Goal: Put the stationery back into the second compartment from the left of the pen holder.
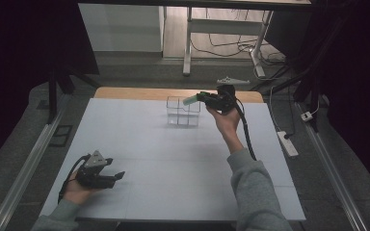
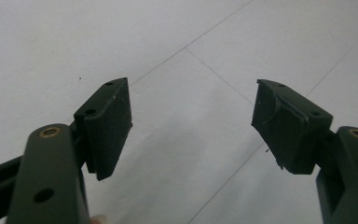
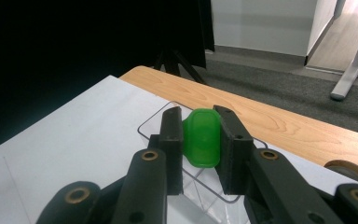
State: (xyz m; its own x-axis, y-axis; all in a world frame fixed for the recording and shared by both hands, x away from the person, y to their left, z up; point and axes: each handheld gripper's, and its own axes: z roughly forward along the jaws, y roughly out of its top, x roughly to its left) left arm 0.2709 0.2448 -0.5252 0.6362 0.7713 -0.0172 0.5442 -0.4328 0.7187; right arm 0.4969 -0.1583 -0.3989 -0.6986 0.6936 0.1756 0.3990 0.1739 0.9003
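In the high view the right gripper [image 1: 203, 98] is held up at the far side of the table [image 1: 173, 159], clamped on a small green piece [image 1: 191, 100] just above a clear divided box [image 1: 183, 111], while the left gripper [image 1: 107, 172] rests low at the near left corner in the person's left hand [image 1: 77, 191]. In the left gripper view its jaws stand wide apart over the bare white tabletop [image 2: 191, 70], with nothing between them. In the right gripper view the jaws press both sides of the green piece [image 3: 203, 137], which sits above the clear divided box [image 3: 158, 122] near the table's far wooden edge [image 3: 279, 116].
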